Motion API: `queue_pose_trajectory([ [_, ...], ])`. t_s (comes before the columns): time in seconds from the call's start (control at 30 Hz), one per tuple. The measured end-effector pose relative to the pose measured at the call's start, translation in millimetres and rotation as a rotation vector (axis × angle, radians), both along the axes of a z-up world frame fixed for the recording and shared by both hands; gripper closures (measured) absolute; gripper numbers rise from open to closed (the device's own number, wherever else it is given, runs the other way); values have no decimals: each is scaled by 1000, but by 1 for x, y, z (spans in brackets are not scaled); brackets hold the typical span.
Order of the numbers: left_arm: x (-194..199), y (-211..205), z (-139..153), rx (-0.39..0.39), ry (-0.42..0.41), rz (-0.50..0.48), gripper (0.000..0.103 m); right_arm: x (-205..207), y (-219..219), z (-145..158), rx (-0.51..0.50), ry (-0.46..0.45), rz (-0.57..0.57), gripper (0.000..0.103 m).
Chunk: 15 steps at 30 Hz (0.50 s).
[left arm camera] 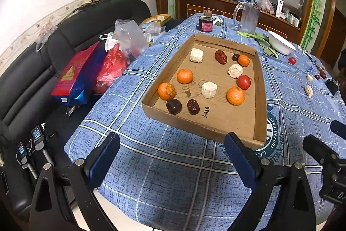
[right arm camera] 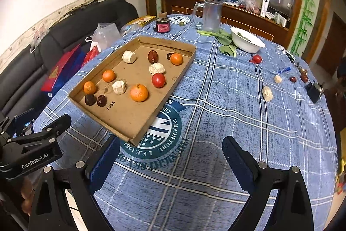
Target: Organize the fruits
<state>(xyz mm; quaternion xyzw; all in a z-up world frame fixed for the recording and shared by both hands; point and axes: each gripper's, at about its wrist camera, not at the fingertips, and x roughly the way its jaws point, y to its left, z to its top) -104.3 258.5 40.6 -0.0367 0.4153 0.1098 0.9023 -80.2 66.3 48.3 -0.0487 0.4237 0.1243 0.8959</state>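
Fruits are split between two places: most sit in the cardboard tray (right arm camera: 138,120), while a few stragglers lie loose on the blue plaid tablecloth (right arm camera: 216,101) off to my right. The nearest stray is a pale, lumpy chunk (right arm camera: 267,93) at about one o'clock from my right gripper (right arm camera: 170,157), its long axis running roughly toward me. Beyond it, near two o'clock, lie a smaller pale piece (right arm camera: 277,79) and a dark red jujube (right arm camera: 293,79) (a cherry tomato (right arm camera: 257,58) sits further back, by the white bowl (right arm camera: 248,44)). My right gripper is clearly the nearer one; my left gripper (left arm camera: 173,157) faces the tray at twelve o'clock. Both sets of jaws stand wide apart, holding nothing.
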Motion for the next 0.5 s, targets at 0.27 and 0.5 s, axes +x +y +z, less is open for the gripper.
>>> queue_pose_trajectory([
  [0.27, 1, 2, -3, -16, -21, -23, 6, -2, 7, -3, -25, 5, -18, 6],
  [0.5, 2, -7, 0, -13, -29, -46, 6, -1, 7, -6, -34, 12, -20, 6],
])
